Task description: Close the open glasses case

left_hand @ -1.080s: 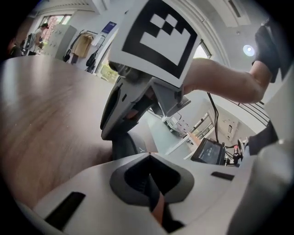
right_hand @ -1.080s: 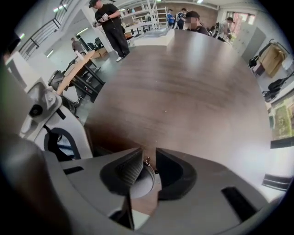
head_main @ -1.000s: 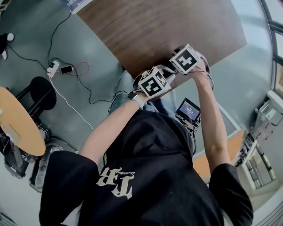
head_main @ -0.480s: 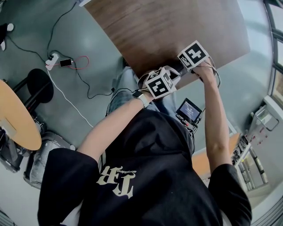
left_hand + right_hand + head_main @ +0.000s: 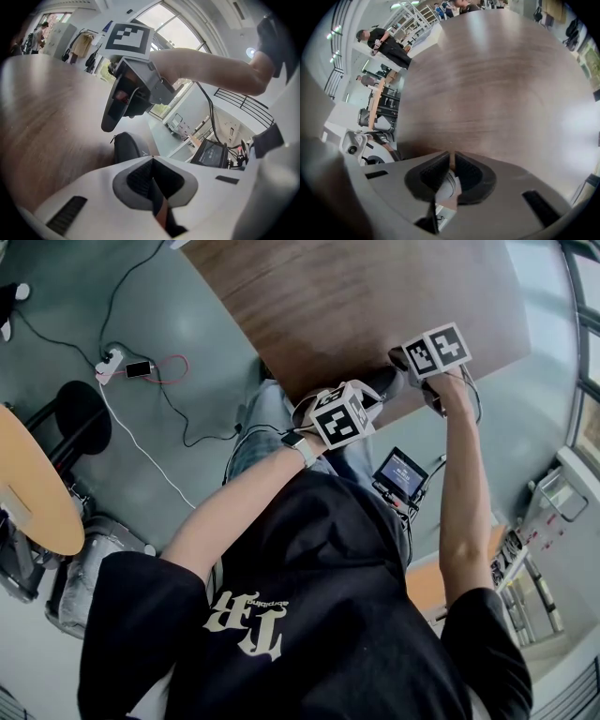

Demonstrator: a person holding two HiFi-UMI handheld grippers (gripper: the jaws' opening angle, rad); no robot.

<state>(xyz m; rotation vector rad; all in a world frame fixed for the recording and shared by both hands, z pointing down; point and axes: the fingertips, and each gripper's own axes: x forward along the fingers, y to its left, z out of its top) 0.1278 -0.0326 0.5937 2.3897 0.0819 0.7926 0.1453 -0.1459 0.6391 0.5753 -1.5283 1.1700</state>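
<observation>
While both grippers hover at the near edge of the table (image 5: 375, 296), the black glasses case (image 5: 127, 147) lies on the wood just ahead of the left gripper (image 5: 151, 163) and below the right gripper (image 5: 451, 157), apart from both. All 4 jaws are pressed together on nothing. The case looks shut, so closing seems done; a check press may remain. Its pale mark and the shirt print are unreadable.
</observation>
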